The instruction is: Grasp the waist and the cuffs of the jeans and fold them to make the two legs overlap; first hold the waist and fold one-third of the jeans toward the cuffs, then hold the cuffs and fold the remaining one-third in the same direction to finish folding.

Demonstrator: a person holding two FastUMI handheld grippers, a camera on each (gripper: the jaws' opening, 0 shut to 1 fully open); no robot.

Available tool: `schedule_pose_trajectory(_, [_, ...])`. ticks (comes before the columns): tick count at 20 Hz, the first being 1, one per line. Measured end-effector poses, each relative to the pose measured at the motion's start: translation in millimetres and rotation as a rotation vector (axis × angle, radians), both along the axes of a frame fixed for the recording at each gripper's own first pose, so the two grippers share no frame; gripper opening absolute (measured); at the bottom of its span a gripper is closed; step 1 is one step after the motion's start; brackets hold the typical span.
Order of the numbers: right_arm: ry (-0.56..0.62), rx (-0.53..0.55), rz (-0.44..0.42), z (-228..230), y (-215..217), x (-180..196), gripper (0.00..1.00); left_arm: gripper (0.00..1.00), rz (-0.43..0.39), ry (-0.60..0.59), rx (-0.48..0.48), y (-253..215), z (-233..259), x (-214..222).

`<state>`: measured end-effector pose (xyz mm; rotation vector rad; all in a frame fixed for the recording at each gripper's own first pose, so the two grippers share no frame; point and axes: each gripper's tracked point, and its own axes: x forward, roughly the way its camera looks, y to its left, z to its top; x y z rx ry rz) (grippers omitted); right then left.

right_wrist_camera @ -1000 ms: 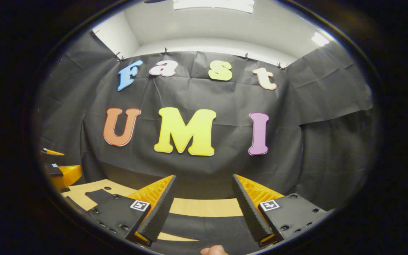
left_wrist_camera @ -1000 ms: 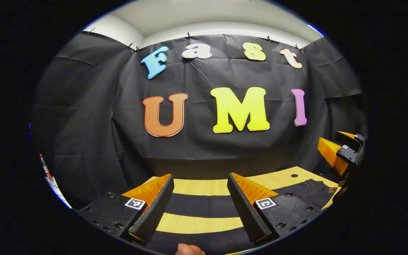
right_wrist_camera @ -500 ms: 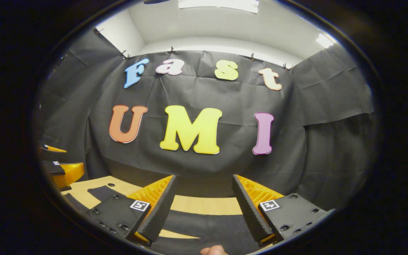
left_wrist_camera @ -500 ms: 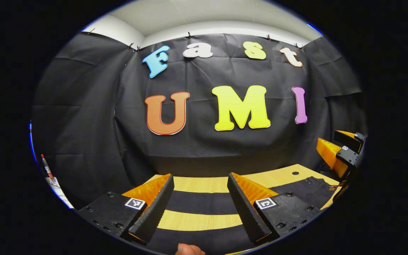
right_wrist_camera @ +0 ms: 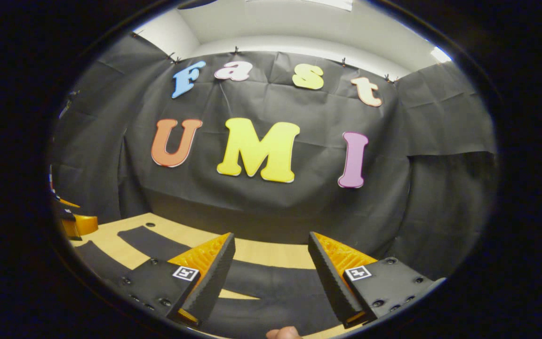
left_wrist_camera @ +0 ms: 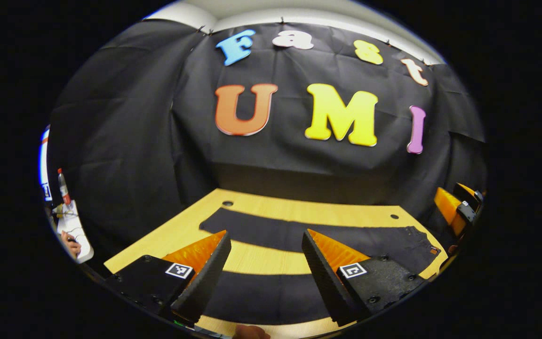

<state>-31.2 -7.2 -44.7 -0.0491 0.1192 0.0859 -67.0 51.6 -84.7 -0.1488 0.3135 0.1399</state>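
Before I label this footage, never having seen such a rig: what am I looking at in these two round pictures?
A person holds a two-finger gripper in each hand, and a fisheye camera rides on each, looking forward along its fingers. The left gripper view shows the left gripper at the bottom, open and holding nothing. The right gripper view shows the right gripper, also open and empty. On the wooden table dark jeans lie flat with the two legs spread apart, not yet folded. The far leg and the near leg both run across the table, with bare wood between them. At the right edge of the left gripper view, the other gripper shows farther off.
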Motion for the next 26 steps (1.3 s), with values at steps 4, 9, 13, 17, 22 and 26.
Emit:
schedule_pose_trajectory(4, [0.113, -0.025, -0.030, -33, -25, -11, 0.97, 0.98, 0.133, 0.226, -0.347, 15, -73, -40])
schedule_pose_trajectory(9, [0.159, -0.040, -0.081, -43, -47, -15, 0.96, 0.98, 0.338, 0.450, -0.763, 29, -139, -82])
schedule_pose_trajectory(13, [0.150, -0.058, -0.085, -40, -47, -11, 0.96, 0.98, 0.395, 0.520, -0.903, 30, -162, -86])
schedule_pose_trajectory(17, [0.141, -0.058, -0.115, -36, -58, -4, 0.95, 0.98, 0.469, 0.548, -1.035, 35, -182, -78])
schedule_pose_trajectory(22, [0.146, -0.055, -0.174, -34, -78, -2, 0.97, 0.98, 0.498, 0.525, -1.068, 45, -183, -64])
schedule_pose_trajectory(26, [0.175, -0.034, -0.209, -45, -87, -2, 0.96, 0.98, 0.502, 0.432, -1.166, 51, -178, -47])
